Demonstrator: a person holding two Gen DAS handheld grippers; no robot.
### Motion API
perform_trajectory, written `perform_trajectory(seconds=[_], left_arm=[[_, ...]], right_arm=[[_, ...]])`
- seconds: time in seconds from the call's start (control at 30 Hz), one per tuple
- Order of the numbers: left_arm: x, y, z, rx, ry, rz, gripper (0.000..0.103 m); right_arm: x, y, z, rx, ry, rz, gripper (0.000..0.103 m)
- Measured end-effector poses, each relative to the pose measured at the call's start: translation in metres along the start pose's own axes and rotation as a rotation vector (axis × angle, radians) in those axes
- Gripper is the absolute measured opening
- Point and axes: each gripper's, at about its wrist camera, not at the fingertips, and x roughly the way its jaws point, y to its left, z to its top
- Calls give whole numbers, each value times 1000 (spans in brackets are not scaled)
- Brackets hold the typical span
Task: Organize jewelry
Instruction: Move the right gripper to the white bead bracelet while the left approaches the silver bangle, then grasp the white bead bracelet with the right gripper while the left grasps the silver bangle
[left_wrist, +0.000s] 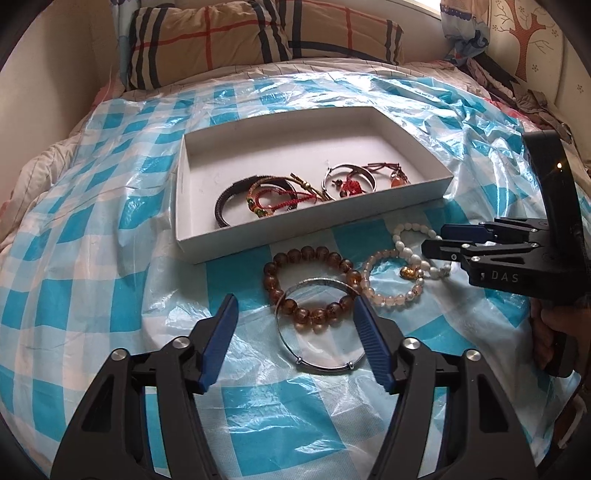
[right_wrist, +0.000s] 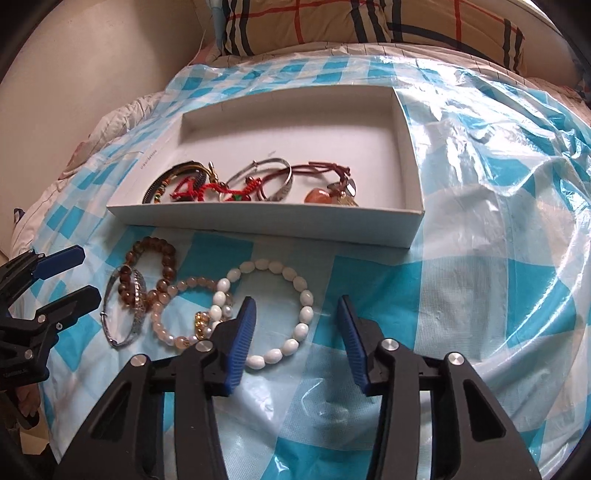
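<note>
We hover left gripper (left_wrist: 293, 314) spread over silver bangle (left_wrist: 320, 365); right gripper (right_wrist: 297, 317) spread, white bead bracelet (right_wrist: 303, 314) at 12. We pinch single strands, avoid neighbours.

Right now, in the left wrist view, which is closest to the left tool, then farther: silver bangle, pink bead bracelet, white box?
1. Silver bangle: between the left tool's fingers.
2. Pink bead bracelet: beyond, to the right.
3. White box: farthest, behind the loose bracelets.
</note>
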Motion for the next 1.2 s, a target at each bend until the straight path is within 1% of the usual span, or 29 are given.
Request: perform_trajectory(seconds=[0.03,0.07,0.1,0.17,0.2,0.3,0.4,0.43,0.53,0.57,0.6,0.63,0.67,0.73,0.77,0.8,0.83,0.87,0.9,0.93,0.97,1.03,1.07,1.2], left_arm=[[5,-1,-3,7,28,-9,37],[9,-3,-6,12,54,-21,18],[12,-4,-10,18,72,-36,5],[10,-8,-17,27,89,-65,0],[6,-9,-20,28,89,-83,0],[-10,-9,-28,14,97,-146,0],[-30,-1,-36,5,98,-177,0],[-34,3,-38,3,101,-182,0],[-42,13,-35,1,81,-144,0],[-41,16,-31,-10,73,-134,1],[-40,20,-26,-18,61,-122,1],[-37,20,-21,-21,50,-118,1],[-33,20,-16,-23,42,-117,4],[-22,16,-7,-17,36,-85,19],[-14,14,-4,-12,33,-61,38],[-5,13,-3,-9,38,-37,42],[4,12,-3,-12,54,-28,42],[12,11,-5,-24,77,-44,32],[17,11,-7,-33,93,-53,12],[18,9,-11,-27,94,-65,10],[14,8,-13,-23,88,-77,8],[4,7,-17,-28,84,-109,4],[-3,8,-19,-38,84,-130,2],[-34,13,-32,-49,86,-171,2]], right_arm=[[-1,1,-2,-7,6,2,34],[-3,1,-5,-11,14,4,22],[-5,2,-8,-15,20,6,19],[-11,3,-16,-21,34,12,17],[-15,3,-21,-19,39,16,13],[-32,0,-36,6,52,53,10],[-54,2,-51,10,54,79,10],[-60,2,-55,6,58,85,10],[-68,1,-57,15,55,99,10],[-67,0,-55,17,56,93,12],[-66,-2,-52,21,49,84,24],[-64,-3,-49,24,42,83,29],[-60,-3,-45,26,42,86,33],[-51,0,-41,18,47,82,33],[-44,1,-41,8,59,74,33],[-37,4,-43,-5,68,60,33],[-33,6,-45,-17,64,47,33],[-32,8,-47,-26,55,36,33],[-32,9,-49,-31,49,35,30],[-33,9,-50,-26,49,44,27],[-35,9,-50,-23,50,51,19],[-39,9,-52,-15,53,69,15],[-43,10,-52,-10,56,81,9],[-64,19,-60,-20,53,116,8]])
